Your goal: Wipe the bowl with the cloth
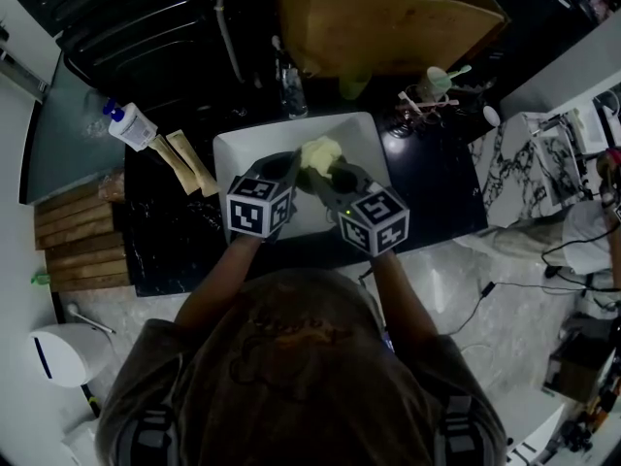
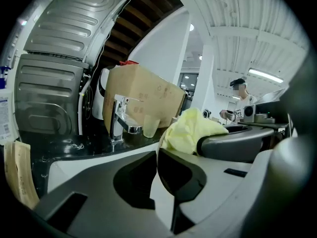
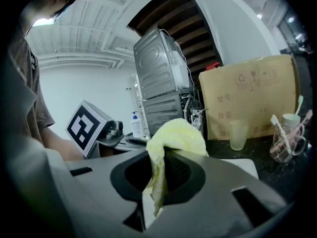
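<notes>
Over the white sink (image 1: 243, 158) both grippers meet. My right gripper (image 1: 327, 176) (image 3: 159, 175) is shut on a pale yellow cloth (image 3: 176, 135), which bunches above its jaws and hangs down between them. The cloth (image 1: 320, 151) (image 2: 190, 128) lies just right of my left gripper (image 1: 294, 166) (image 2: 157, 167). That gripper's jaws stand nearly together, pinching the thin glossy rim of what looks like a dark bowl (image 2: 178, 175). The bowl (image 1: 342, 177) is mostly hidden under the cloth and grippers in the head view.
A chrome faucet (image 2: 119, 120) and a cardboard box (image 1: 388, 17) stand behind the sink on the black counter (image 1: 437, 183). A frosted cup (image 3: 238, 134) and a brush holder (image 3: 285, 143) sit at the back right. A soap bottle (image 1: 131, 124) lies at the left.
</notes>
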Demonstrator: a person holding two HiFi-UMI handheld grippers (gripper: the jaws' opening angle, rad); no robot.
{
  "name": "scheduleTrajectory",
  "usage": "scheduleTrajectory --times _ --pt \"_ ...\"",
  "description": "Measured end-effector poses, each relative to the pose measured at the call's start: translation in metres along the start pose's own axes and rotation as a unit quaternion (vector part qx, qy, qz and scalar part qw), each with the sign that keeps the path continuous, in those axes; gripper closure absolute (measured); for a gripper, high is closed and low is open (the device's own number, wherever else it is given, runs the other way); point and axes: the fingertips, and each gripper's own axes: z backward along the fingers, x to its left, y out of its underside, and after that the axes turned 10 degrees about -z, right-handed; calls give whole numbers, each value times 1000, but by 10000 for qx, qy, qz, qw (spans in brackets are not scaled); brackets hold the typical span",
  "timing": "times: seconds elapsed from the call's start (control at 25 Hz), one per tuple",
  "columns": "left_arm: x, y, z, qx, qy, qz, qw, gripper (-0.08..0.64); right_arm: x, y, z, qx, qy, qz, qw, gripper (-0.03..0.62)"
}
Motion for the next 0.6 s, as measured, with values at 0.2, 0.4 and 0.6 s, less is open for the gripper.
scheduleTrajectory --times 0.2,0.4,0.6 --pt "8 -6 3 -149 -186 9 9997 540 -6 3 -1 66 170 -38 9998 560" --pt "12 -7 6 -218 -290 53 9993 541 -10 5 1 67 287 -112 9995 560" --pt "16 -10 8 -311 -404 60 9987 540 -13 10 3 54 343 -279 9990 560"
